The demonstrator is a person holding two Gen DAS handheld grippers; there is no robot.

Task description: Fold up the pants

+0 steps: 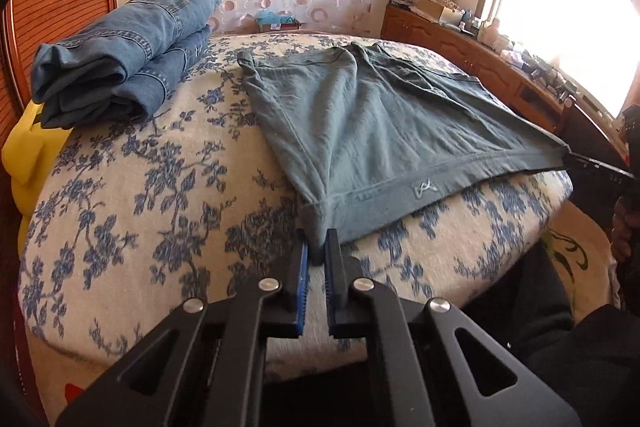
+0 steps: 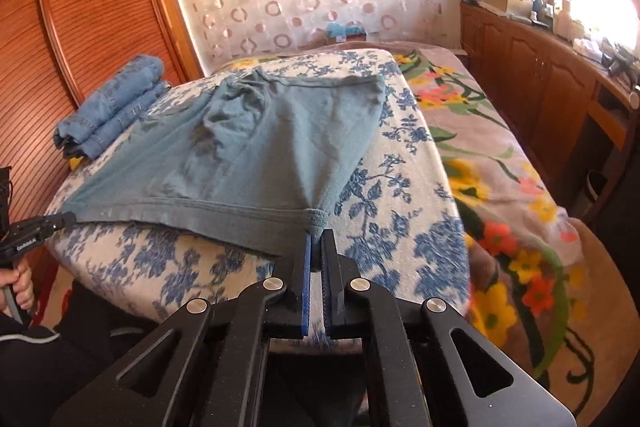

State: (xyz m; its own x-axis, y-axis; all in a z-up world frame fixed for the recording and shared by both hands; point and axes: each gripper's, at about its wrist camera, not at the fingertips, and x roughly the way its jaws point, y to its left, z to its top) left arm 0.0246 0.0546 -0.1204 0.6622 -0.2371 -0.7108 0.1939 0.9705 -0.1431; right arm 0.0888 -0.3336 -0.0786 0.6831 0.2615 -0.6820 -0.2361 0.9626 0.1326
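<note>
Pinching soft teal pants (image 1: 360, 131) hem corners — both grippers clamped.

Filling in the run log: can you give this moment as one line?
left gripper: shut on green pants near corner | right gripper: shut on other near corner | folded jeans: set aside on bed

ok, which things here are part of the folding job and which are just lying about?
In the job:
- green pants
- left claw, shut on one near corner
- right claw, shut on the other

Lying about:
- folded jeans
- yellow thing
- clutter on the cabinet
</note>
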